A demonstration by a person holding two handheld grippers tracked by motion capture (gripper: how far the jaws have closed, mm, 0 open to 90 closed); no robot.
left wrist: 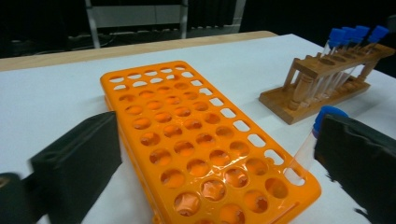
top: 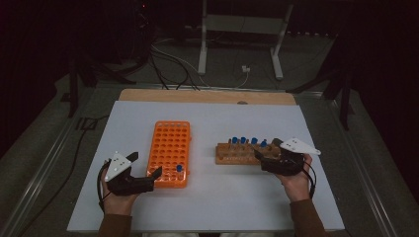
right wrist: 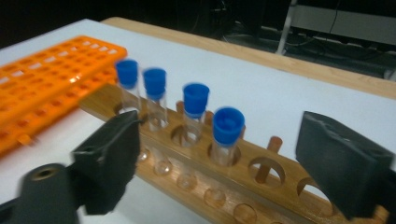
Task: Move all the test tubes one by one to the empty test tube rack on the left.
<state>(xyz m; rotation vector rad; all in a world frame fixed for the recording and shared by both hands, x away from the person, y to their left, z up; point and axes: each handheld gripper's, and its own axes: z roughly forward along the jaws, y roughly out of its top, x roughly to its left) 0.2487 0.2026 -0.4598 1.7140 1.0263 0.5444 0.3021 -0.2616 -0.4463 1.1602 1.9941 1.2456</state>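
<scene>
Four blue-capped tubes (right wrist: 227, 135) stand in the wooden rack (top: 236, 154); one tube (top: 179, 169) in the orange rack (top: 170, 150) beside it. Both grippers' fingers spread wide, empty.

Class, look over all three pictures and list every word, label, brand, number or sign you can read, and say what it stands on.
None can be read.
Orange rack: plain, no print visible.
Wooden rack: bare wood, no label.
Blue-capped tubes: no markings visible.
Left gripper and right gripper: plain black jaws.
</scene>
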